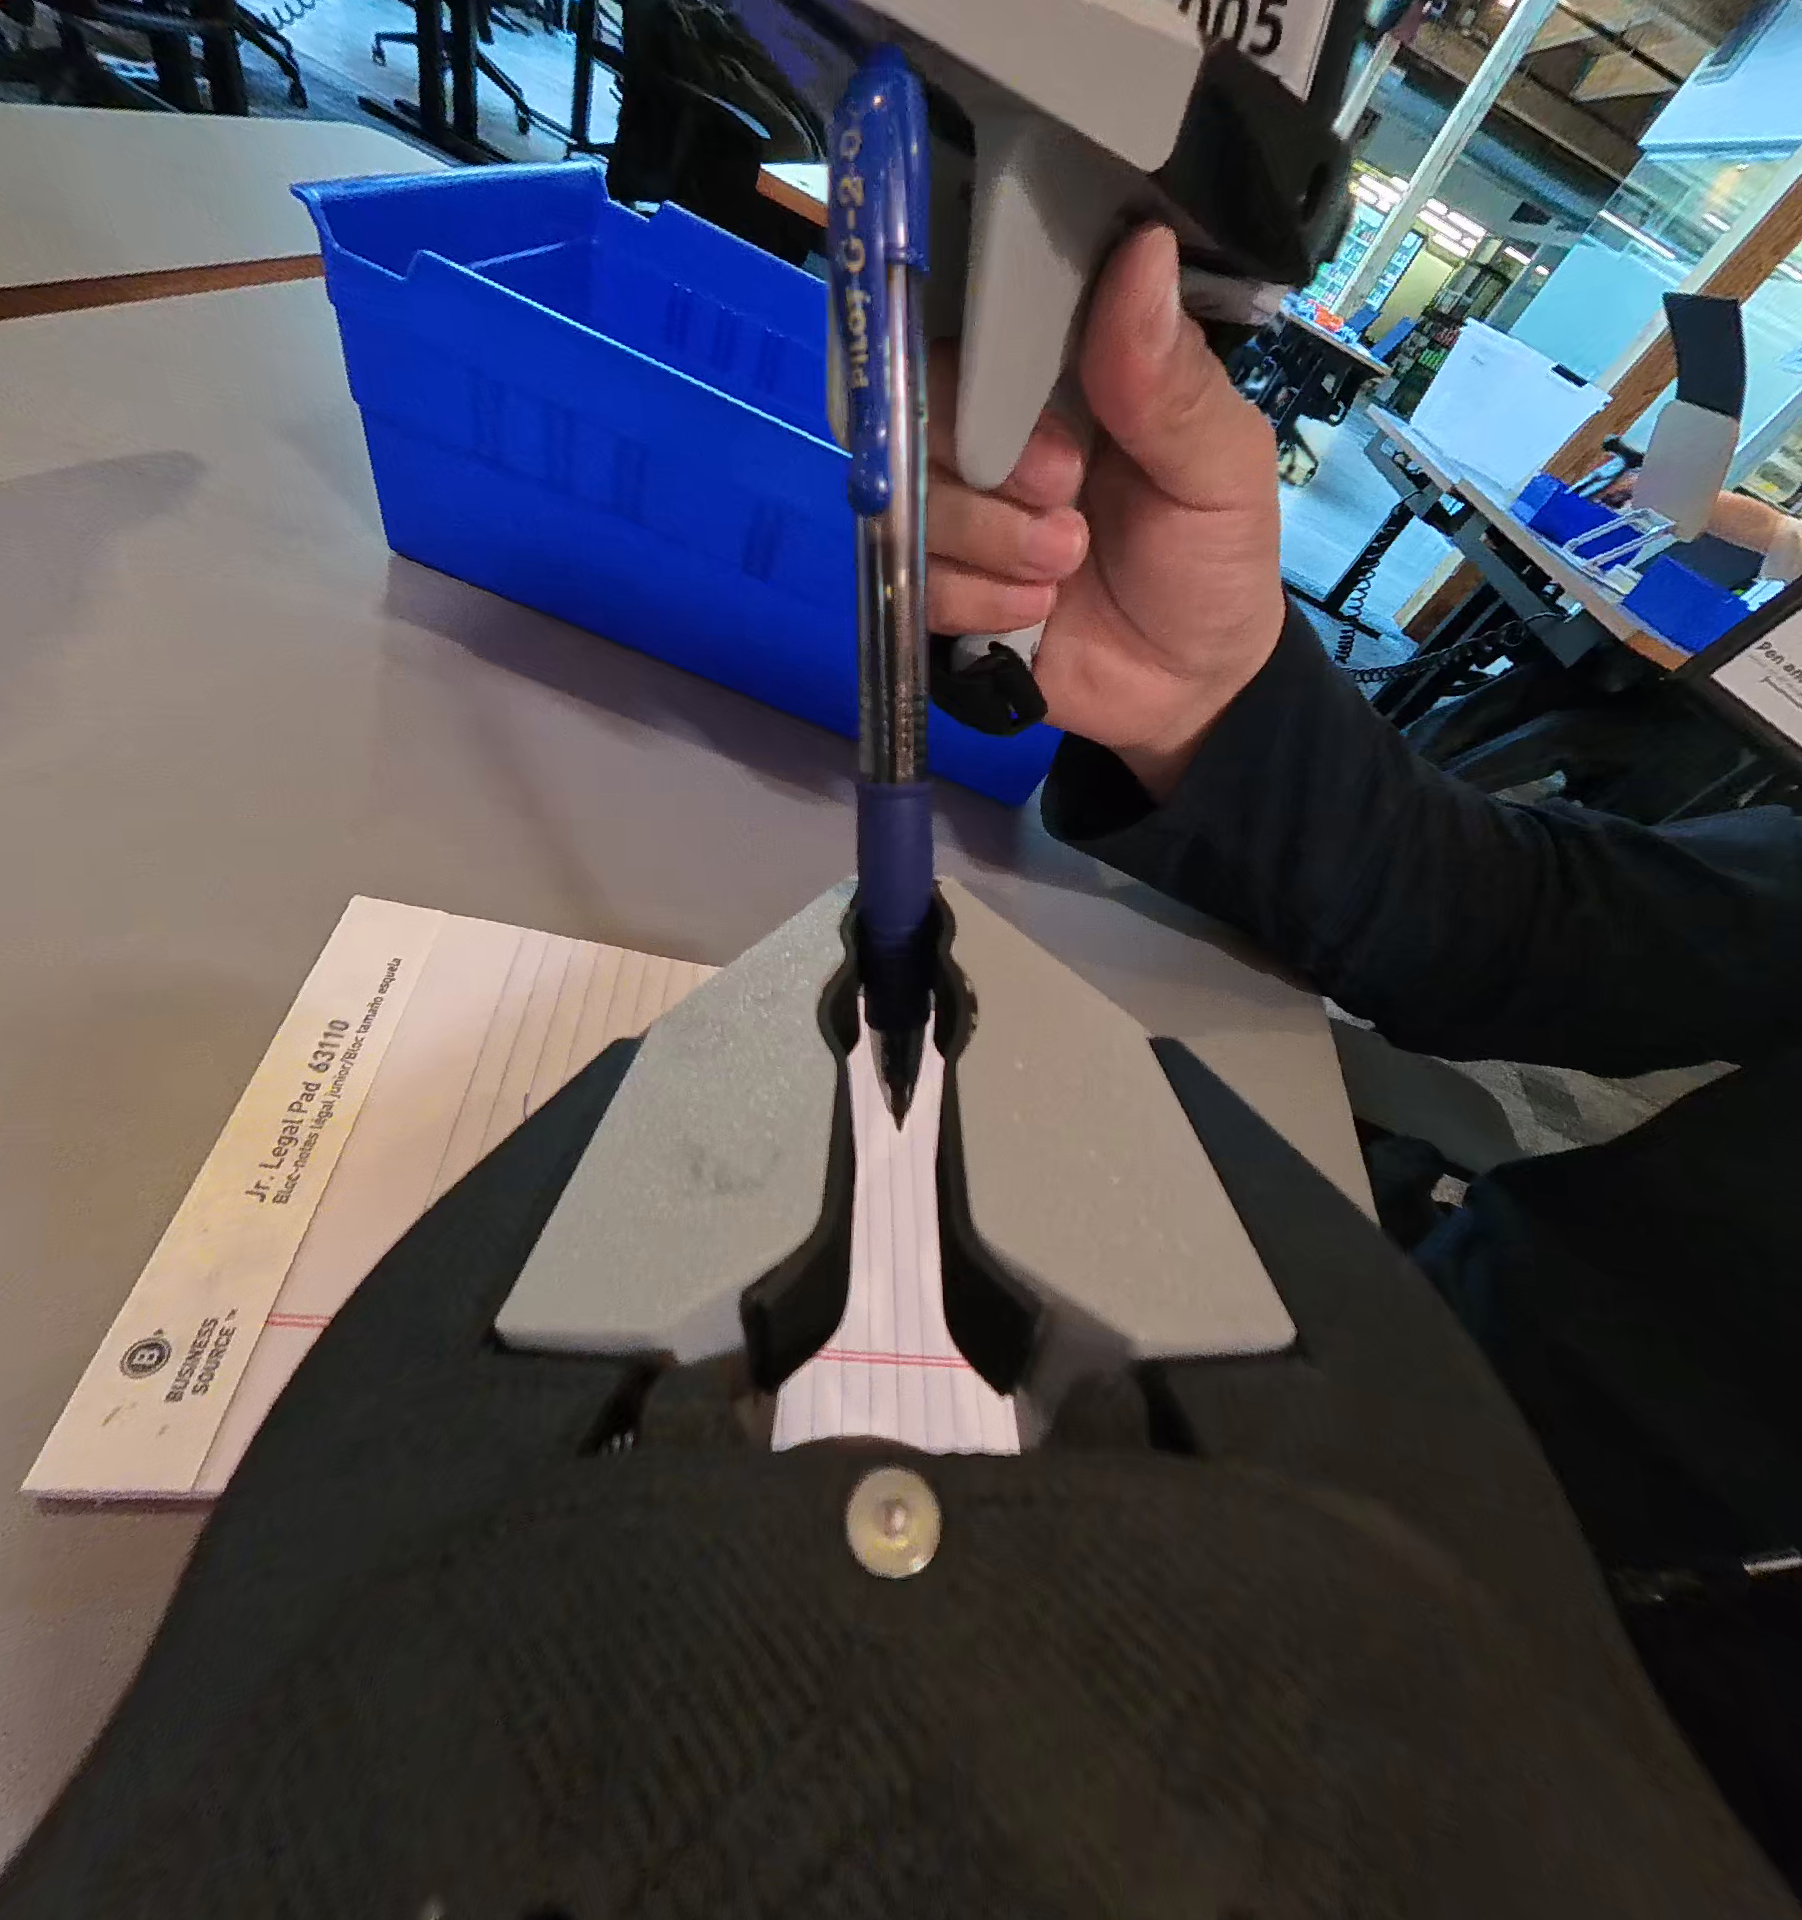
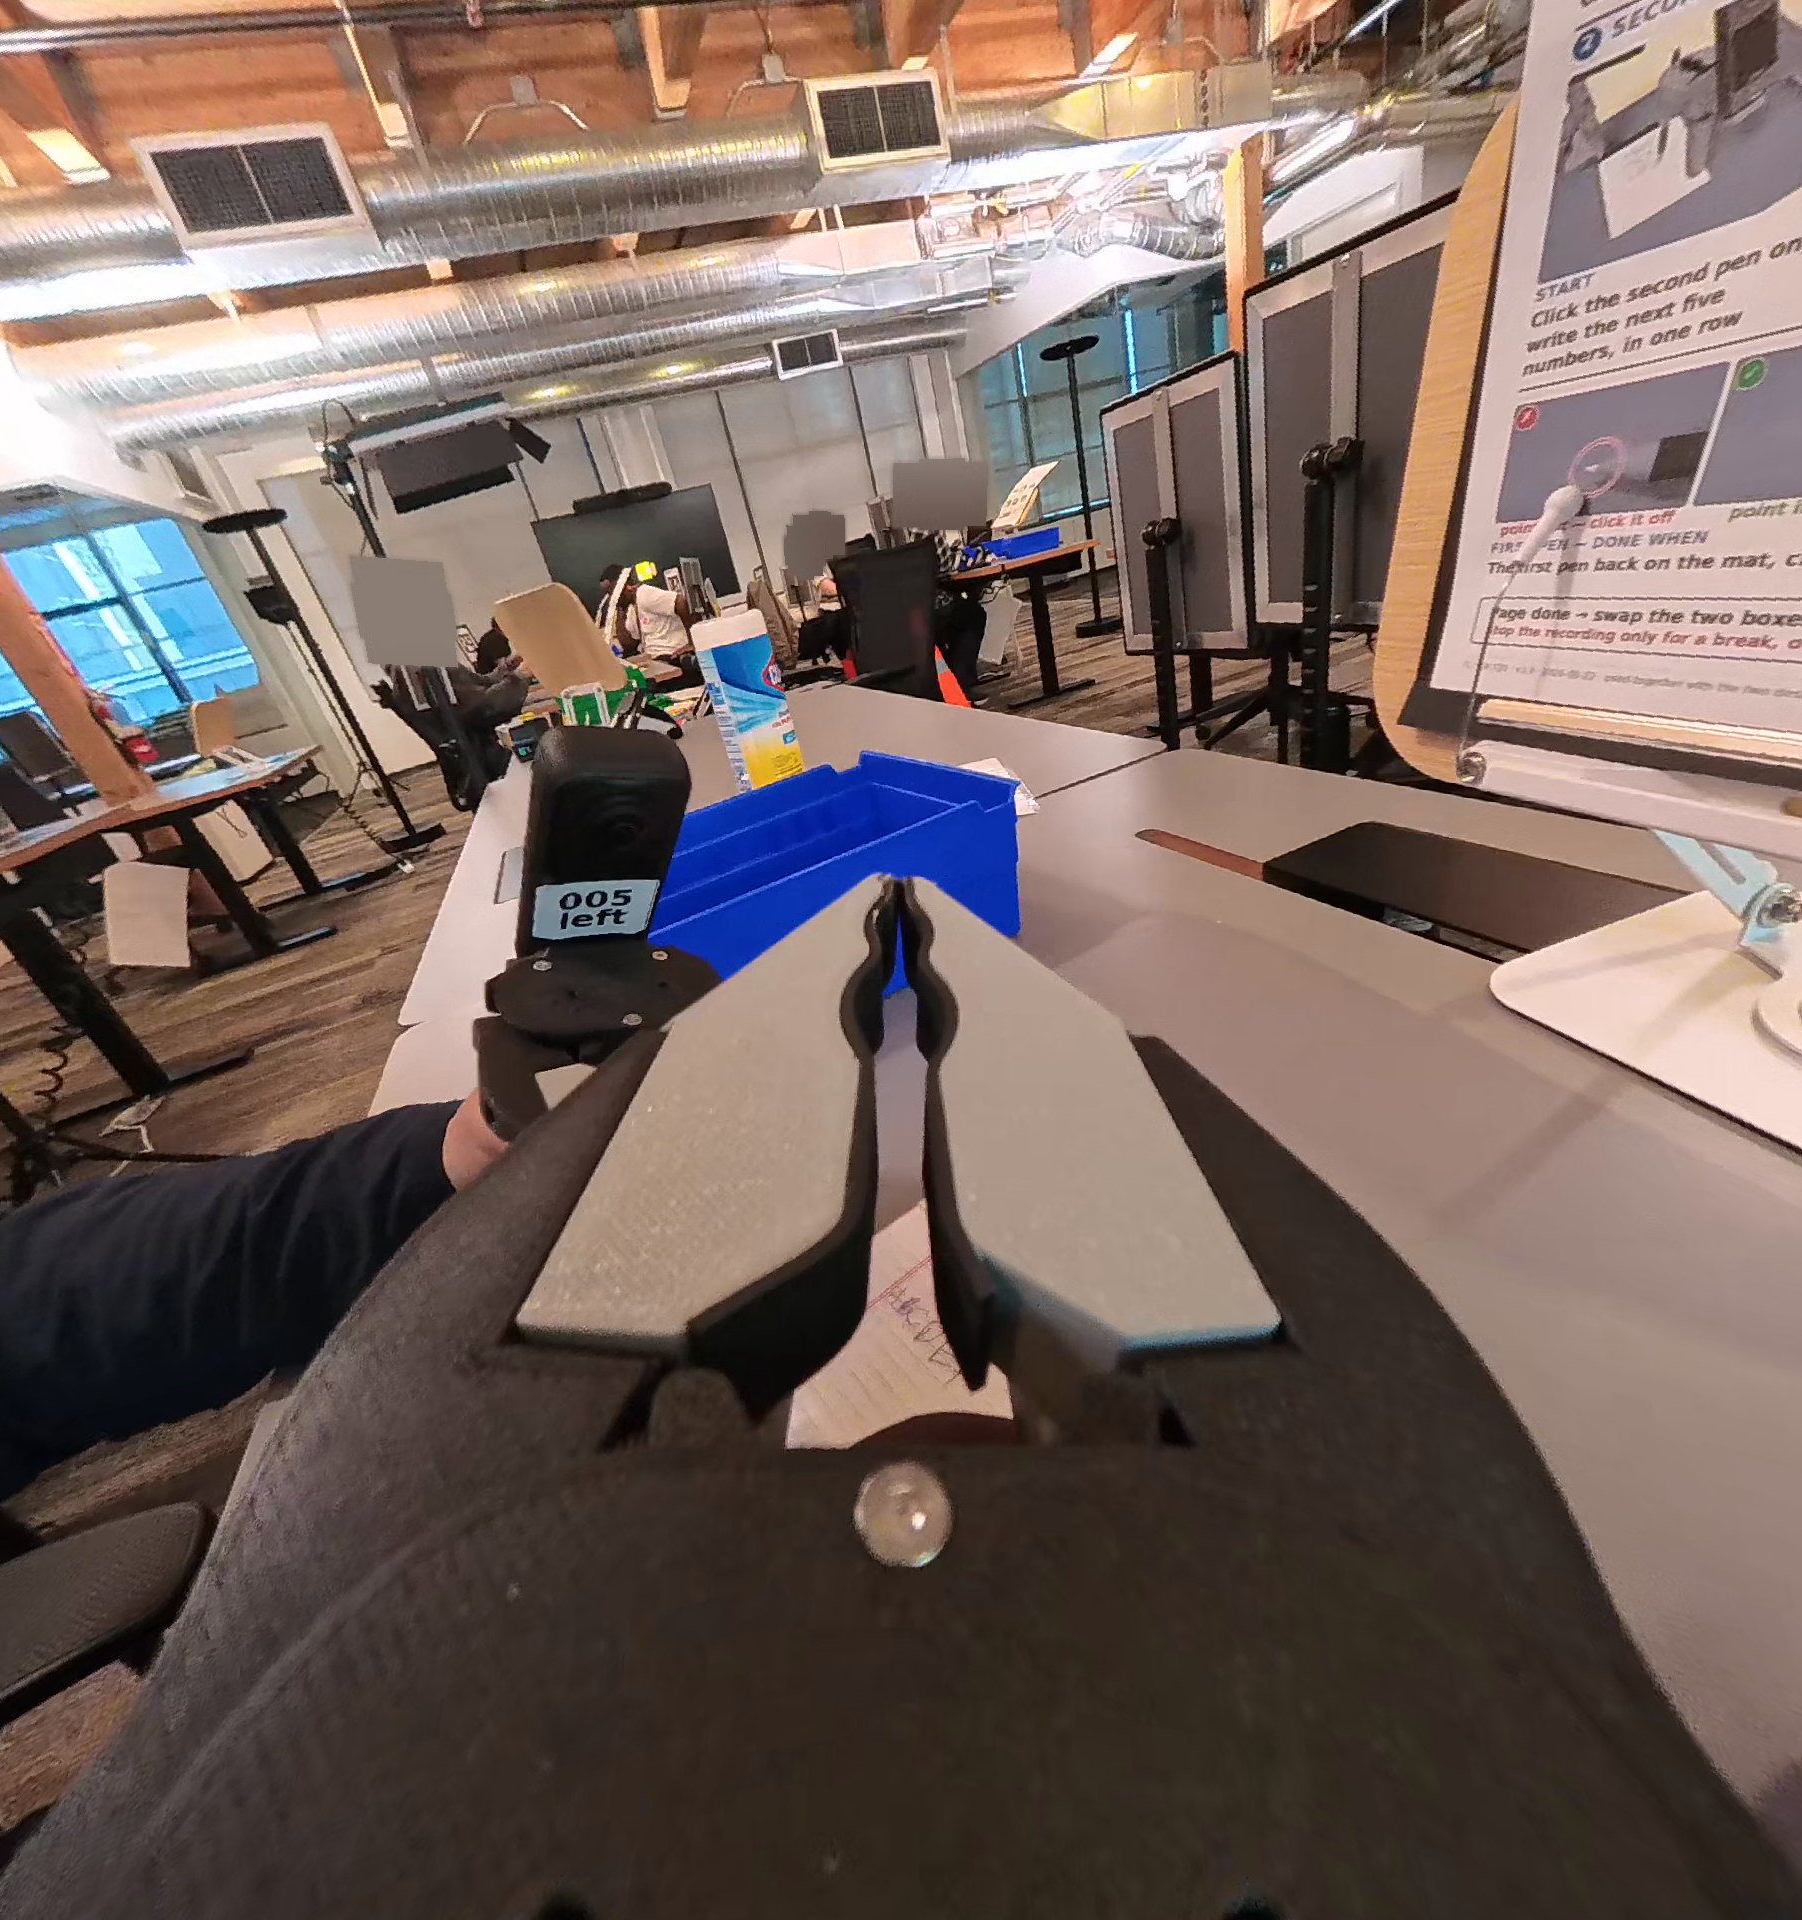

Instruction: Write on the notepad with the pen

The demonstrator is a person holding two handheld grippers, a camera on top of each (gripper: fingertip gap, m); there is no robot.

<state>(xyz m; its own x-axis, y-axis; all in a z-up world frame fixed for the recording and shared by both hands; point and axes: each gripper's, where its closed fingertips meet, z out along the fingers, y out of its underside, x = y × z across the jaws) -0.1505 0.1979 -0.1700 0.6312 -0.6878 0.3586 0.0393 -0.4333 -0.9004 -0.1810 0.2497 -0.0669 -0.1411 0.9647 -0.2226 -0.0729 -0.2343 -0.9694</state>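
My left gripper [image 1: 897, 914] is shut on a blue pen [image 1: 892, 582] at its rubber grip. The pen stands upright, its tip out and hovering just above the white lined notepad [image 1: 357, 1143] on the grey table [image 1: 149, 675]. A hand holds the right gripper's handle [image 1: 1022, 312] just behind the pen's top end. In the right wrist view my right gripper [image 2: 897, 904] is shut with nothing between its fingers. The notepad [image 2: 902, 1351] shows below them with a line of writing. The pen is hidden in this view.
A blue plastic bin [image 1: 585, 416] stands on the table behind the notepad and also shows in the right wrist view [image 2: 845, 842]. An instruction sheet on a white stand [image 2: 1655, 416], a black mat [image 2: 1448, 883] and a wipes canister [image 2: 751, 707] sit further off. One gripper's finger ends stand about 12 cm off the other's.
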